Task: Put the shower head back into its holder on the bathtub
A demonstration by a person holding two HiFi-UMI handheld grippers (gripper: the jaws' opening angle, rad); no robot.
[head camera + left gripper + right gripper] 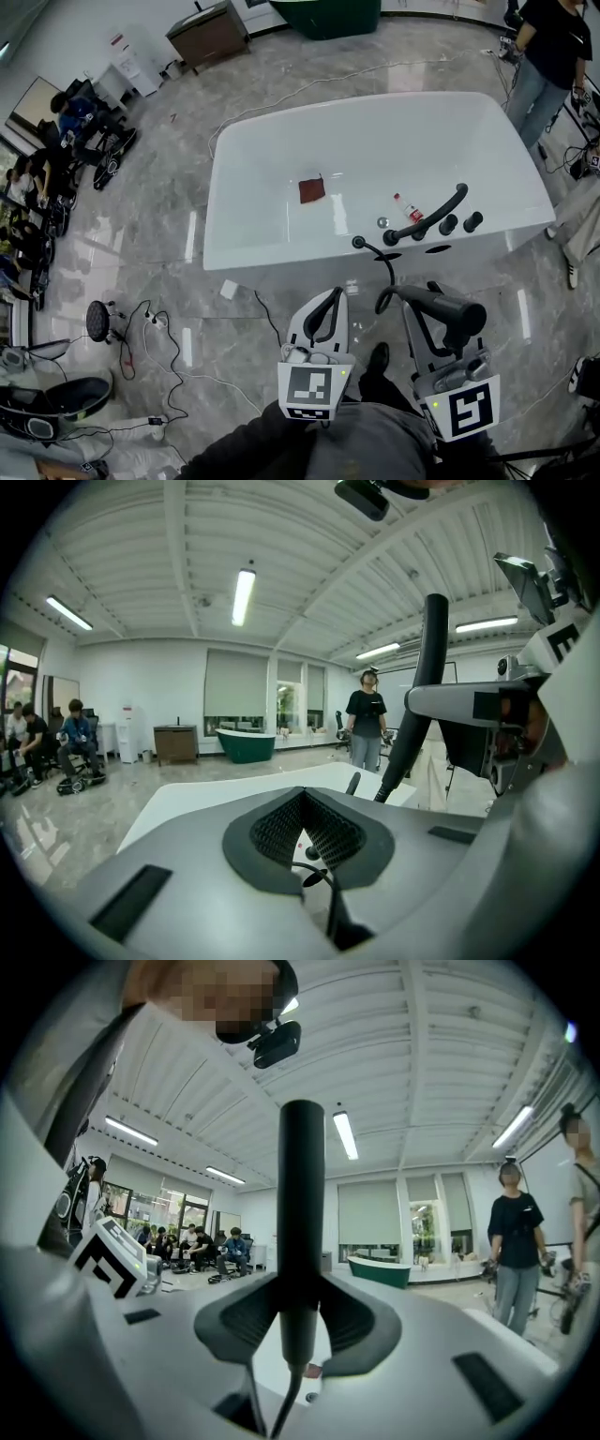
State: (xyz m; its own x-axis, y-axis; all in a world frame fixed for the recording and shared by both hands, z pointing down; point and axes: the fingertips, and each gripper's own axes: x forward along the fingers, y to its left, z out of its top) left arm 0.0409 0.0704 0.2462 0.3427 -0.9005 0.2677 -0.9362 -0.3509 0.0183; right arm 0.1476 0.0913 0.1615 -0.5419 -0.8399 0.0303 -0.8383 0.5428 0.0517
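Glossy marble floor [150, 234], white bathtub [281, 255] — right gripper [302, 1321] holds shower head [439, 304]

L claw [330, 298] and R claw [419, 293], as I see them: pale grey moulded shells with dark grey pads [279, 832], fine mesh texture. Each unit carries a white cube, L cube [314, 386] and R cube [466, 408], with black square markers. Small green LED [344, 372] at cube corner. Operator wears dark grey clothing [281, 441] and a black shoe [378, 357].
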